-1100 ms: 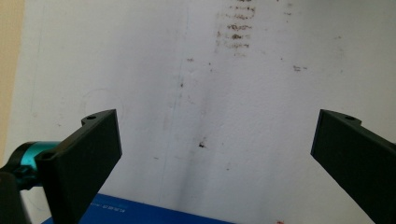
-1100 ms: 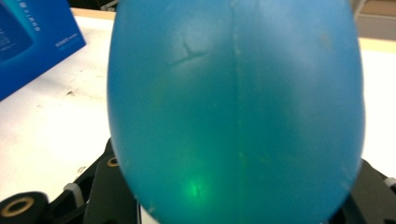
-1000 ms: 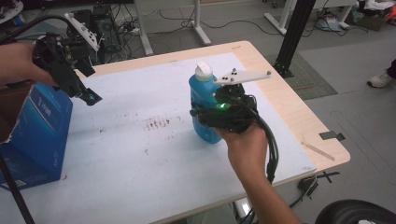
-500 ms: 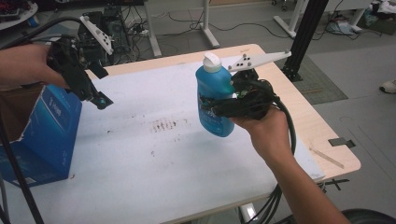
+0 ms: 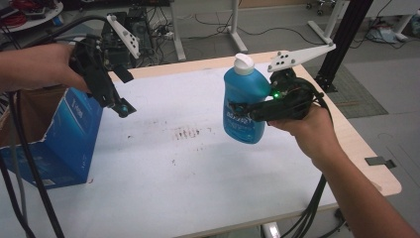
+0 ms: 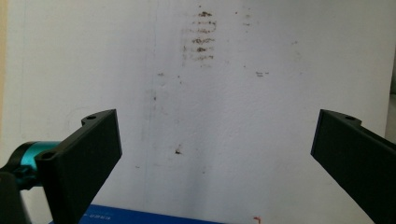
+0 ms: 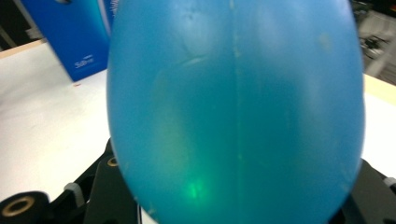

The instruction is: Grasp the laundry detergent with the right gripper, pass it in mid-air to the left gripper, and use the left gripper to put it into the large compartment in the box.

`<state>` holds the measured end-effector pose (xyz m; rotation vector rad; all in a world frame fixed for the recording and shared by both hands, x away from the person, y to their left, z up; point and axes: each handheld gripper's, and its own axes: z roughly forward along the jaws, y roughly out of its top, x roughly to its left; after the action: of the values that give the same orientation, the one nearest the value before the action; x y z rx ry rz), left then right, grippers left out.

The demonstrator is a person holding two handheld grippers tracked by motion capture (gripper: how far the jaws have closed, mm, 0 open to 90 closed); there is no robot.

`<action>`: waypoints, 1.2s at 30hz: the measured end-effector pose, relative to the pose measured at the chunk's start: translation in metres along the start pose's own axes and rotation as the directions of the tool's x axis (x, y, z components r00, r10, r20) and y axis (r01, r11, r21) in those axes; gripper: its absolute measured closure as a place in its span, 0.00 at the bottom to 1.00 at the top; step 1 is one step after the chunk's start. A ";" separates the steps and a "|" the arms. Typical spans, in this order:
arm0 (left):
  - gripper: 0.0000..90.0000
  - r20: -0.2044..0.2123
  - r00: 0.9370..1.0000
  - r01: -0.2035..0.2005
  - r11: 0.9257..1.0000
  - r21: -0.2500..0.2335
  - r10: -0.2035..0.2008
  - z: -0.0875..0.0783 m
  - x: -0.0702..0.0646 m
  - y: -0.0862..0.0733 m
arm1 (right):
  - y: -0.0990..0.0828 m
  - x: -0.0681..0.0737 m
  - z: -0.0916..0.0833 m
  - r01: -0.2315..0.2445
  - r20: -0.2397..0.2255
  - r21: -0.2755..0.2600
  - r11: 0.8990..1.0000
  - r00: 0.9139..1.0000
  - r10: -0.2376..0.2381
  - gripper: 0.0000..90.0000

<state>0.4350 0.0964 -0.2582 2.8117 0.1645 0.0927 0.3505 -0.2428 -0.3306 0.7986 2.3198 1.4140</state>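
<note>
A blue plastic bottle (image 5: 243,101) with a white cap hangs upright above the white table (image 5: 188,168), right of centre. My right gripper (image 5: 242,110) is shut on its middle, jaws clamped across the label. Seen from the right gripper view, the bottle (image 7: 233,107) bulges close to the lens between the two jaws. My left gripper (image 5: 121,106) hovers open at the left, above the rim of a blue cardboard box (image 5: 64,139), with nothing between its jaws. In the left gripper view its fingers (image 6: 79,163) stand wide apart over the stained tabletop.
The open blue box stands at the table's left edge, and also shows in the right gripper view as box (image 7: 74,37). Dark smudges (image 5: 187,133) mark the table's middle. Cables trail from both grippers. Desk legs and a black post (image 5: 341,44) stand beyond the far edge.
My right gripper has lifted the bottle higher and carried it a little toward the far side. My left gripper has drifted slightly, staying open above the box.
</note>
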 end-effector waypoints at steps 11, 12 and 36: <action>0.02 0.003 1.000 -0.015 1.000 0.001 0.015 -0.004 -0.009 0.005 | 0.018 -0.010 0.001 0.147 -0.144 0.029 0.989 0.979 -0.141 0.50; 0.02 0.004 1.000 -0.010 1.000 -0.002 0.010 -0.004 -0.010 0.006 | 0.019 -0.011 0.001 0.154 -0.160 0.026 0.988 0.976 -0.148 0.50; 0.02 0.033 0.998 -0.052 0.999 -0.001 0.052 -0.004 -0.028 0.019 | 0.041 -0.017 0.022 0.278 -0.409 0.029 0.960 0.880 -0.242 0.50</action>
<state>0.4090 0.0766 -0.2497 2.8158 0.0842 0.0577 0.3873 -0.2228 -0.3053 0.2044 2.6837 1.4702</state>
